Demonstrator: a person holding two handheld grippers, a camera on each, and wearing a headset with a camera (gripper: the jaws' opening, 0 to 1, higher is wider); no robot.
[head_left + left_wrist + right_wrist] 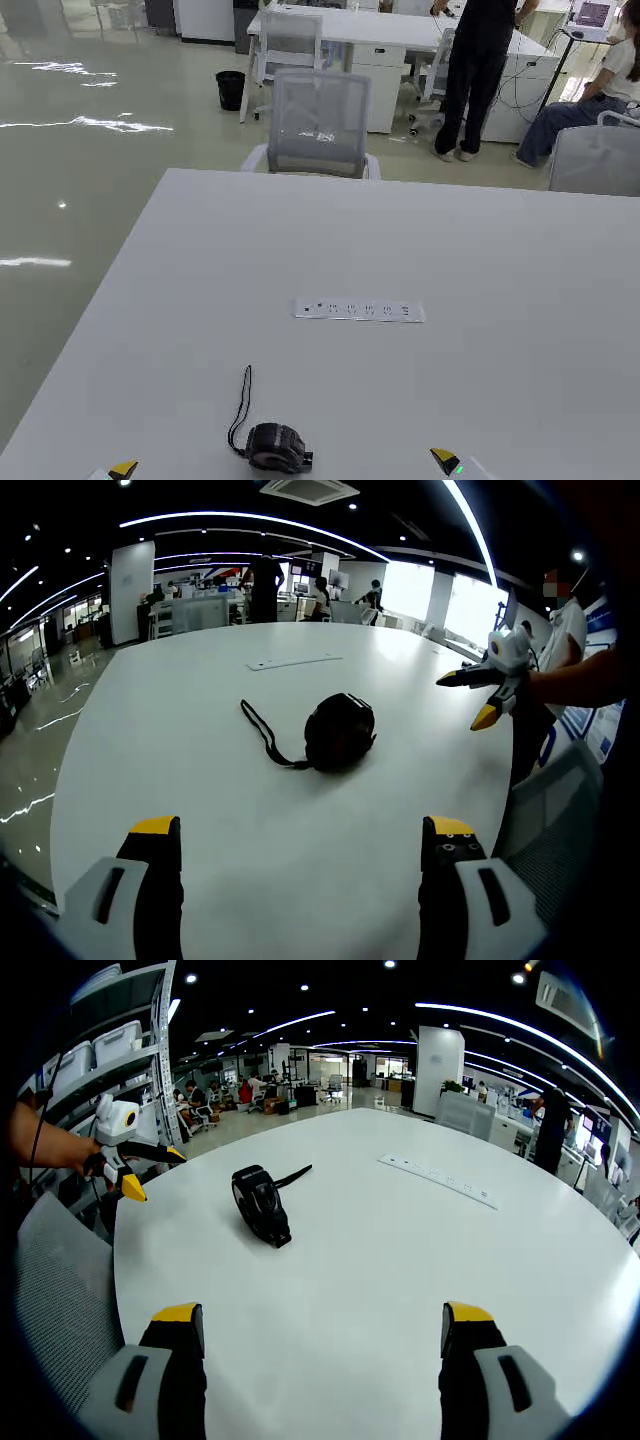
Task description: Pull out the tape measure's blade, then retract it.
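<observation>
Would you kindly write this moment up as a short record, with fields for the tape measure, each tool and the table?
tape measure: black, lying on the table near the person's edge, no blade drawn out
strap: black loop trailing from the case toward the far side
left tool: open, holding nothing, apart from the tape measure
right tool: open, holding nothing, apart from the tape measure
table: white, with a power strip set flat beyond the tape measure
chair: grey mesh, at the far edge
</observation>
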